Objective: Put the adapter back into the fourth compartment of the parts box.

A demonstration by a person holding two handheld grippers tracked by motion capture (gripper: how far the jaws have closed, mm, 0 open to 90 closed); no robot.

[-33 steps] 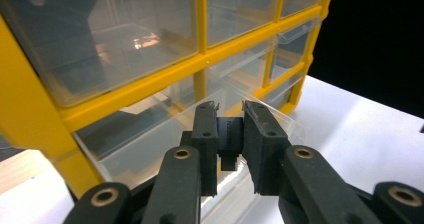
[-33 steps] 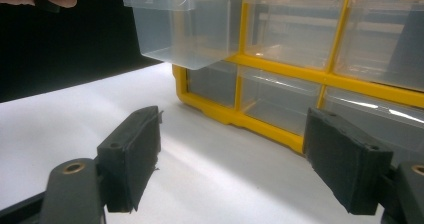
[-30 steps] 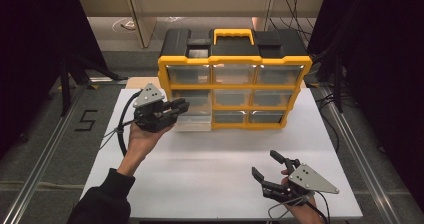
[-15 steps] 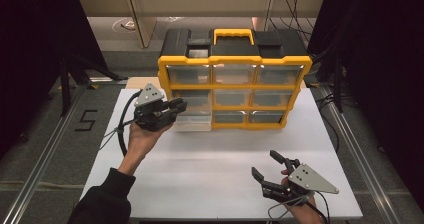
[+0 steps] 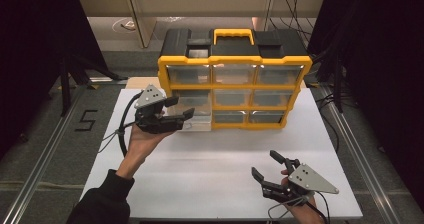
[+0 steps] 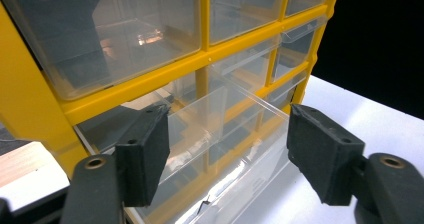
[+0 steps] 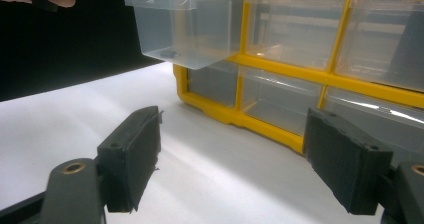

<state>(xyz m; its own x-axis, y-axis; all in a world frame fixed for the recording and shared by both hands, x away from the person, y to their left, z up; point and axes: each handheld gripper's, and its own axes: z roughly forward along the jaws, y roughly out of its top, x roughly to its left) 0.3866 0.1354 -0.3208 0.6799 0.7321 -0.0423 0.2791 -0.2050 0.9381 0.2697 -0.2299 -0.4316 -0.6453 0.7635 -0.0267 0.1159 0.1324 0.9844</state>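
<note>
A yellow organizer (image 5: 235, 86) with clear drawers stands at the back of the white table (image 5: 200, 174). Its middle-left clear drawer (image 5: 192, 118) is pulled out toward me. My left gripper (image 5: 183, 107) is at that drawer's front; its jaws have just been opening and now stand apart. In the left gripper view the drawer (image 6: 220, 119) lies ahead between the left gripper (image 6: 227, 154) jaws, and neither pad presses on it. My right gripper (image 5: 263, 163) rests open near the table's front right with nothing in it. The right gripper view looks past the right gripper (image 7: 232, 159) at the drawer (image 7: 185, 29).
The organizer has a black lid with a yellow handle (image 5: 233, 34). A wooden board (image 5: 132, 83) lies by its left rear corner. Metal rails (image 5: 45, 159) run along both sides of the table, and a "5" (image 5: 86, 120) is marked on the floor at left.
The left gripper's jaws, shut at the drawer front before, now stand apart. The drawer stays pulled out. The right gripper has not moved.
</note>
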